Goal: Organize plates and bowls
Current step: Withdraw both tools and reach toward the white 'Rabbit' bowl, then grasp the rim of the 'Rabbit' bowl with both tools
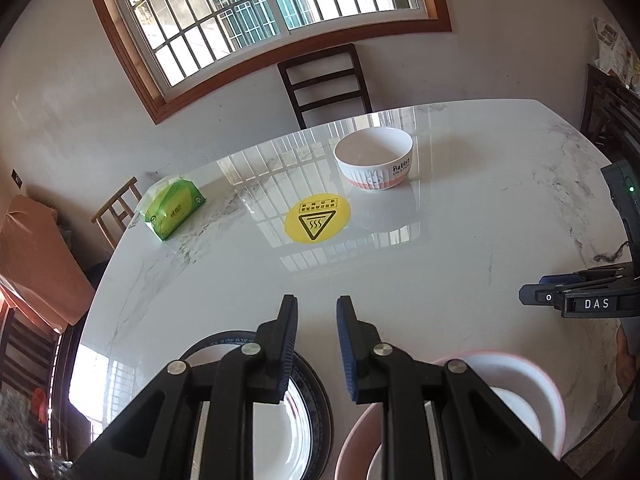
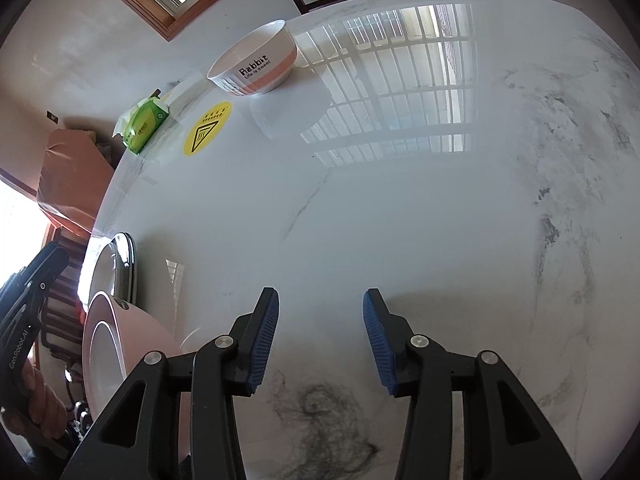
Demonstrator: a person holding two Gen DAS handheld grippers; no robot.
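2 grippers are over the marble table (image 1: 460, 240), and neither has anything in it. your left gripper (image 1: 317, 308) hangs with its jaws a narrow gap apart, nothing between them, above the dark-rimmed plate (image 1: 316, 396) and beside the pink plates (image 1: 532, 396) at the near edge. your right gripper (image 2: 320, 300) has its jaws parted wider over bare marble, also gripping nothing. the rabbit bowl (image 1: 374, 158) stands upright, well apart from both, toward the far side near the window.

1 risk, as i judge it, is the near edge: the plates sit close to it, and a push from a jaw tip there could slide one off the glossy top. the pink plates overlap, so pinching 1 rim may drag or tip the other. the bowl is round and smooth, and a narrow bite on its rim could let it swing or slip.

nothing blocks the way to the bowl. the yellow warning sticker (image 1: 317, 222) lies flat just in front of it, and the green tissue pack (image 1: 174, 210) sits off to the left, clear of the path.
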